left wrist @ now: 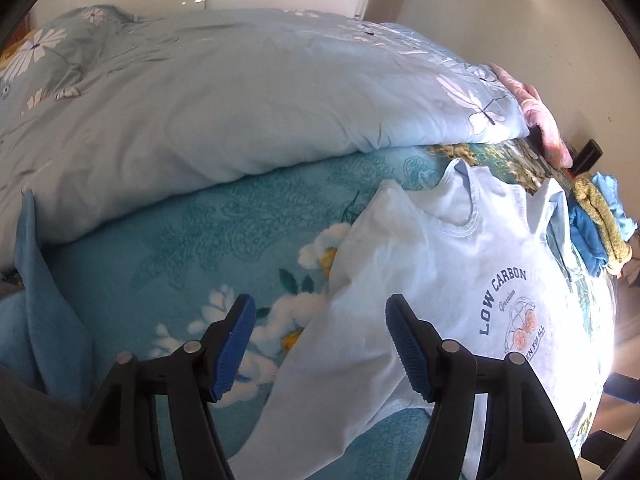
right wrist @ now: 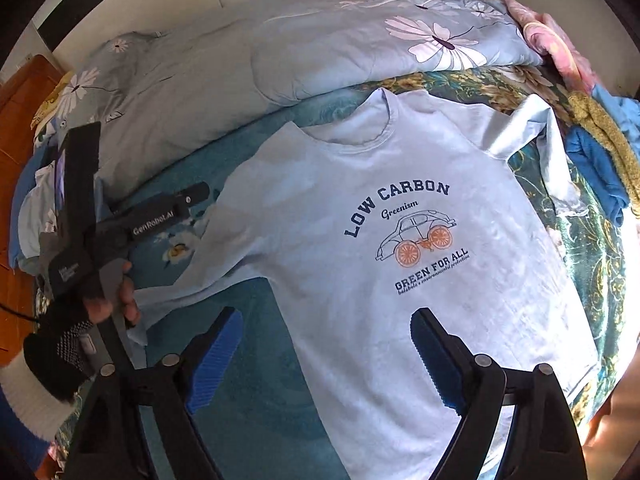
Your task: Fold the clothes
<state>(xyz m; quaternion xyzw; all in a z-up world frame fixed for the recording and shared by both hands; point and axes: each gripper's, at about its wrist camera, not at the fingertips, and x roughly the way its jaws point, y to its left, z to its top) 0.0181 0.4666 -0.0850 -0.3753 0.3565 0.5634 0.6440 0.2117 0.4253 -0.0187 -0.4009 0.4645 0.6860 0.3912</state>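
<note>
Light-blue T-shirt (right wrist: 360,220) spread flat, print up, centre frame, ready for folding. Left gripper (left wrist: 320,344) jaws apart over sleeve (left wrist: 320,380); right gripper (right wrist: 326,356) apart, empty, above hem.

Both wrist views look steeply down over bed (left wrist: 224,216), close above it. Left view over shirt's (left wrist: 432,264) sleeve edge; right view centred on shirt (right wrist: 360,216). Shared: shirt, quilt (left wrist: 192,108).
</note>
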